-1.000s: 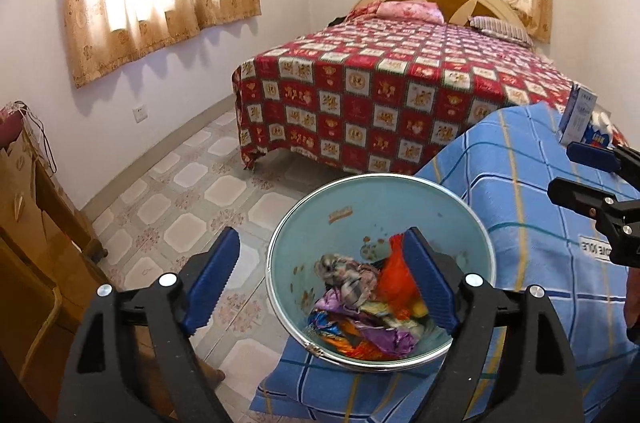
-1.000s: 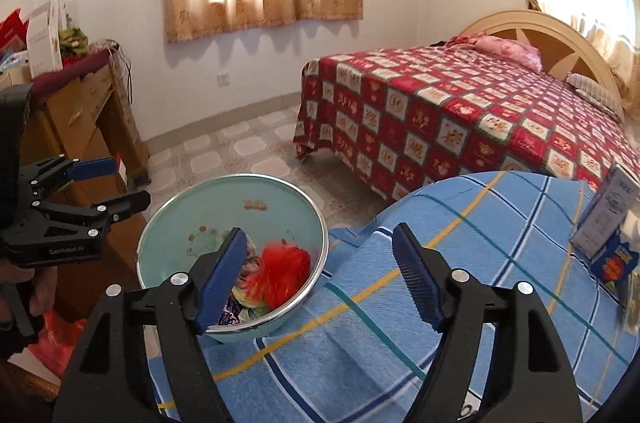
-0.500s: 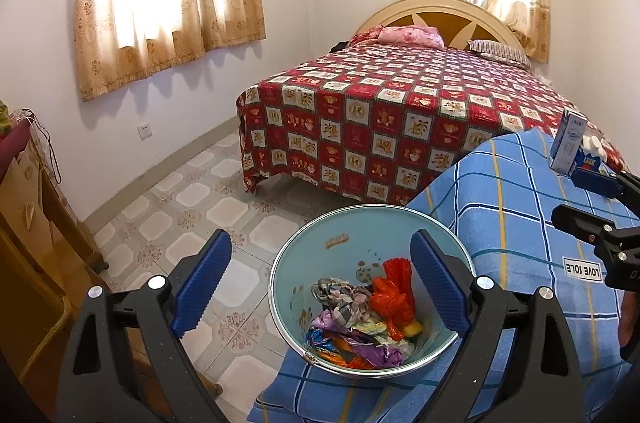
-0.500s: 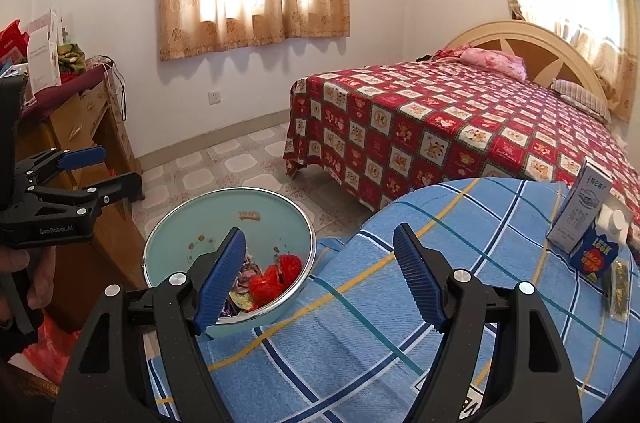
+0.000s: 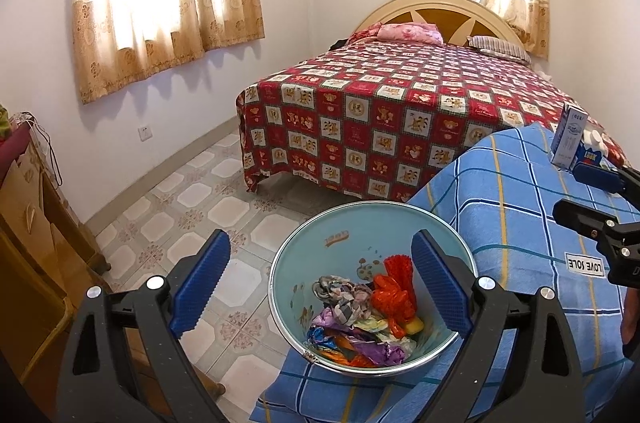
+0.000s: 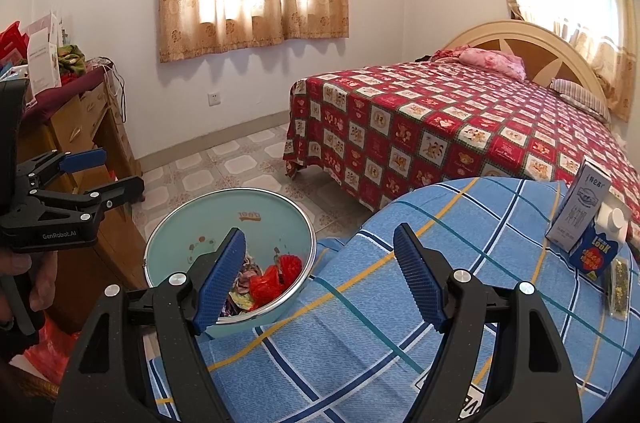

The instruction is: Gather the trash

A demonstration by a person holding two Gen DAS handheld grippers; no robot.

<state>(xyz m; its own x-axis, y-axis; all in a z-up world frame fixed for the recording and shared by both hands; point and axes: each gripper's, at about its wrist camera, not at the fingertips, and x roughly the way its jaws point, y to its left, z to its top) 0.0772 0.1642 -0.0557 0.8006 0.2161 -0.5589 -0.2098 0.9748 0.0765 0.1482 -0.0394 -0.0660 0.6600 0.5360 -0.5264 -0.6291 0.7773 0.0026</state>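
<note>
Both tongs are spread wide and pinch nothing: the left tongs [image 5: 320, 287] hang over the near-left corner of the counter [image 5: 516, 215], and the right tongs [image 6: 320, 275] hang over the blue checked cloth further right.

Directly ahead of and below the left tongs sits the pale green bowl [image 5: 320, 255], already holding a heap of crumpled trash [image 5: 360, 319]: orange-red plastic, purple and yellow wrappers, a grey checked scrap. From the right tongs the bowl [image 6: 192, 235] lies ahead and to the left, just past the left blade. That much of the job looks done.

What may be left lies ahead and to the right of the right tongs: a tall white carton [image 6: 580, 211], a small blue carton [image 6: 600, 251] touching it, and a thin dark packet [image 6: 618, 287] lying flat just beside that. Whether these count as trash I cannot tell; no loose wrappers show on the cloth between them and the bowl.

As for room, the bowl stands at the counter's corner, its far rim appearing to reach past the cloth's edge over the tiled floor [image 5: 200, 199], so a nudge from the near side could tip it off. The three items stand near the far right edge. Between bowl and cartons the cloth is bare, giving the right tongs an open path; a wooden dresser [image 6: 80, 127] stands left of the left tongs, apart from the counter.
</note>
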